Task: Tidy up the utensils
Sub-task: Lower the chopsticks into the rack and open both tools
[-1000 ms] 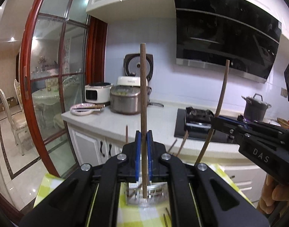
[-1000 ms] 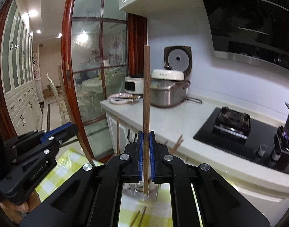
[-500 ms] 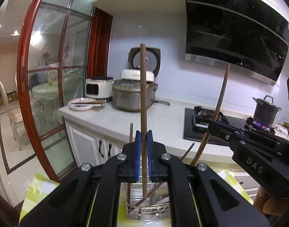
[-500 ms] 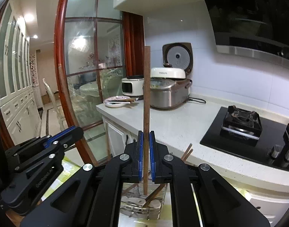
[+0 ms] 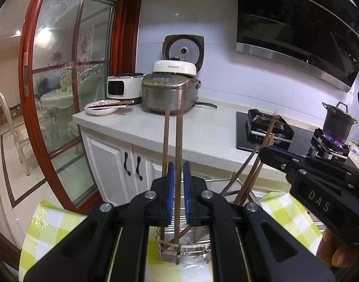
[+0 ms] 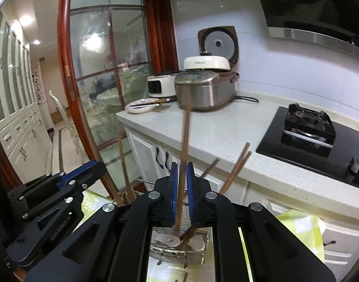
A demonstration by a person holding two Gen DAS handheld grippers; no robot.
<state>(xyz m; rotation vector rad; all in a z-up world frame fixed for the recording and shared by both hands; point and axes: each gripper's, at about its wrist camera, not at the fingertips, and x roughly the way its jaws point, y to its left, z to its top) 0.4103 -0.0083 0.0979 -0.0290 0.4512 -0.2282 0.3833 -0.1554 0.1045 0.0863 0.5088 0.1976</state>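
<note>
A metal wire utensil holder (image 5: 184,246) stands on the yellow-checked tablecloth, right below both grippers; it also shows in the right wrist view (image 6: 179,246). My left gripper (image 5: 178,183) is open, and a brown chopstick (image 5: 178,155) stands loose between its blue pads, its tip down in the holder. My right gripper (image 6: 182,183) is open too, with a blurred chopstick (image 6: 184,141) slanting between its pads into the holder. Several other chopsticks (image 5: 250,171) lean in the holder. White spoons (image 6: 170,238) lie inside it.
A white counter (image 5: 203,129) lies behind with a steel rice cooker (image 5: 170,94), a white appliance (image 5: 123,88), a plate (image 5: 101,108) and a gas hob (image 5: 268,127) with a black pot (image 5: 339,122) over a flame. A red-framed glass door (image 5: 61,94) is on the left.
Both grippers have lowered toward the holder and opened. The two chopsticks they held upright have slid down into the holder.
</note>
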